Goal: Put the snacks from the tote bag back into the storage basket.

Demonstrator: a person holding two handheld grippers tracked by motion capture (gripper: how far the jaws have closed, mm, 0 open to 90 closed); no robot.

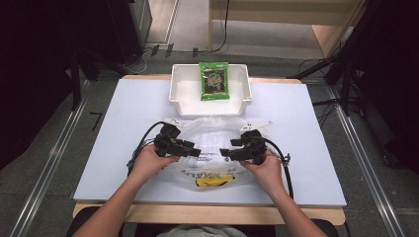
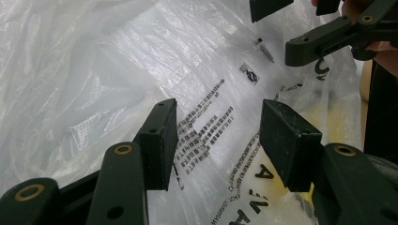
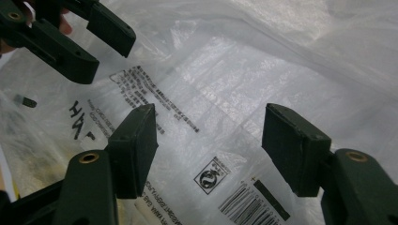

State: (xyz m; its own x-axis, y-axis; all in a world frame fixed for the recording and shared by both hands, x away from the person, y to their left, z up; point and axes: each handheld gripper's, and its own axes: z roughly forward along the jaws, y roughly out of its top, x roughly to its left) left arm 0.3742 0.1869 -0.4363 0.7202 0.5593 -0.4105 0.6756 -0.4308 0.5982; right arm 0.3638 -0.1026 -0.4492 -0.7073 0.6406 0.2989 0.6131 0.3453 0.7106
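My left gripper point(image 1: 193, 152) stands with its jaws wide apart over the clear plastic bag point(image 1: 210, 136), nothing pinched between them. My right gripper point(image 1: 226, 153) faces it from the other side of the bag, jaws likewise spread and empty; the printed film lies below both pairs of pads. The bag is spread flat on the white table point(image 1: 113, 148), just on my side of the white bin point(image 1: 180, 91). Inside the bin, beyond the bag, lies a green snack packet point(image 1: 214, 81).
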